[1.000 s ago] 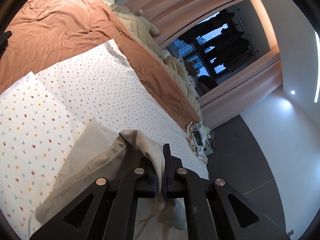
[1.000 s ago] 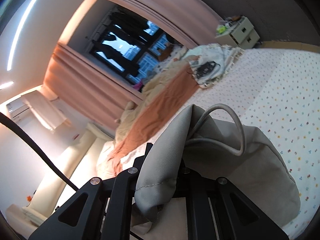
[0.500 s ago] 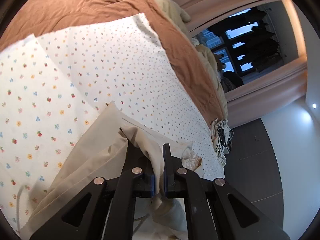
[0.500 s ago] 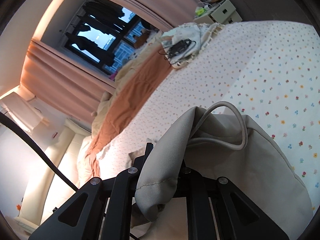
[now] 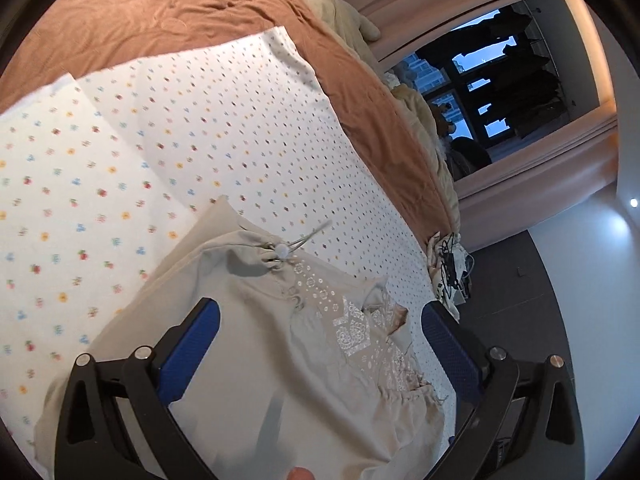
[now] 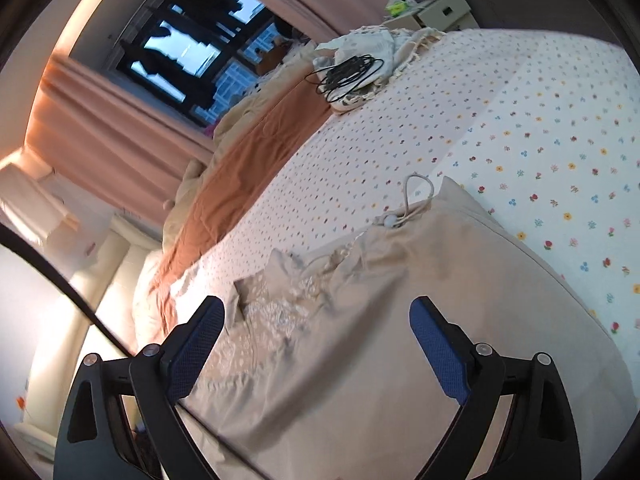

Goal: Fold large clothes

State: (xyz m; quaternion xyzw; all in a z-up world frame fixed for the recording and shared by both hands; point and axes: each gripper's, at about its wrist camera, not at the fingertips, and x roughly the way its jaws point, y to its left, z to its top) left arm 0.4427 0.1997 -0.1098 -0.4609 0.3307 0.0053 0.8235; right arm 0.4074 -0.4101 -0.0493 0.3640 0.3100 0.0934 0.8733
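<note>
The left gripper (image 5: 320,316) has just sprung its jaws wide apart, and nothing is clamped between the blue pads: the beige garment (image 5: 304,364) lies loose beneath them on the flower-print sheet (image 5: 120,184), at the near edge of the bed. The right gripper (image 6: 316,320) has likewise just been opening and stands apart over the same cloth, which shows smeared in this view, so I cannot tell whether the fabric has fully settled. The garment sits as a thick doubled bundle, its lace-patterned panel (image 5: 356,332) crumpled toward the bed's side edge and its drawstring (image 5: 296,244) with a small toggle sticking out past the far fold onto the sheet. The main risk, as I judge it, is that the released top layer slumps or springs back, since the bulk near the lace is uneven; a loose cord could also snag a finger on the next pass and drag the fold open. Being so close to the near edge, the bundle could slide off if nudged. Farther off lie the rust-brown blanket (image 5: 180,12), a tangle of black cables (image 6: 348,76) at the far corner, and the curtained window (image 5: 488,80).
</note>
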